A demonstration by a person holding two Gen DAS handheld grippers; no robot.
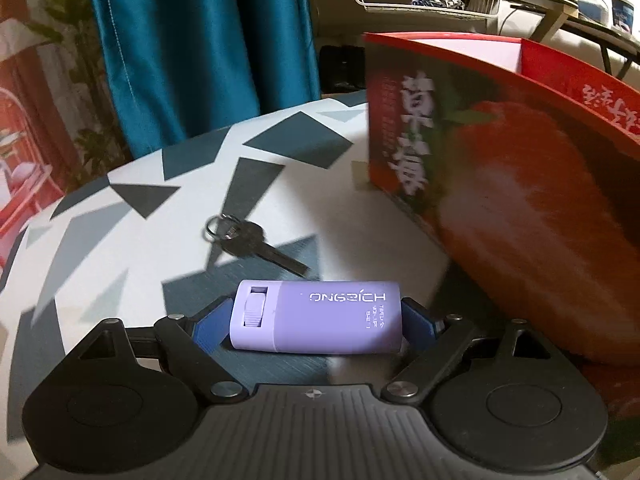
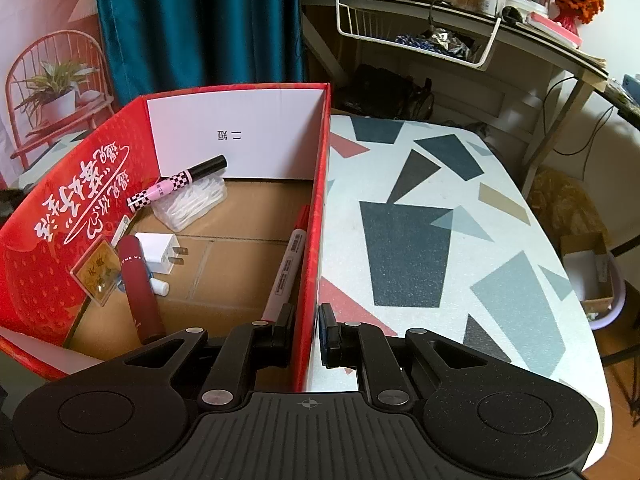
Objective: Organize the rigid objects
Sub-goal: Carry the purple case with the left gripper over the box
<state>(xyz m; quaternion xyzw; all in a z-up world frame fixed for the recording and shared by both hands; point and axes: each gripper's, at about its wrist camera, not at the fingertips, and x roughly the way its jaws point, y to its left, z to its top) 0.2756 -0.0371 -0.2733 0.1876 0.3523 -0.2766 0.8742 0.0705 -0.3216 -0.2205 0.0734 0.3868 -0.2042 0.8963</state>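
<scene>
A lilac plastic case (image 1: 320, 320) lies crosswise between the blue fingers of my left gripper (image 1: 314, 324), which is shut on its two ends just above the patterned table (image 1: 120, 208). Beyond it a dark key (image 1: 256, 242) on a ring lies on the cloth. The red strawberry box (image 1: 500, 184) rises close on the right. My right gripper (image 2: 306, 336) is shut on the box's right wall (image 2: 316, 240), one finger inside, one outside. Inside the box lie a marker (image 2: 286, 272), a dark red tube (image 2: 138, 284), a white charger (image 2: 158, 252) and a checkered pen (image 2: 176, 184).
A bag of cotton swabs (image 2: 192, 200) and a small clear plaque (image 2: 96, 276) also rest in the box. A teal curtain (image 1: 192, 48) hangs behind the table. A desk with a white wire basket (image 2: 416, 40) stands at the back right. The tablecloth (image 2: 440, 200) spreads right of the box.
</scene>
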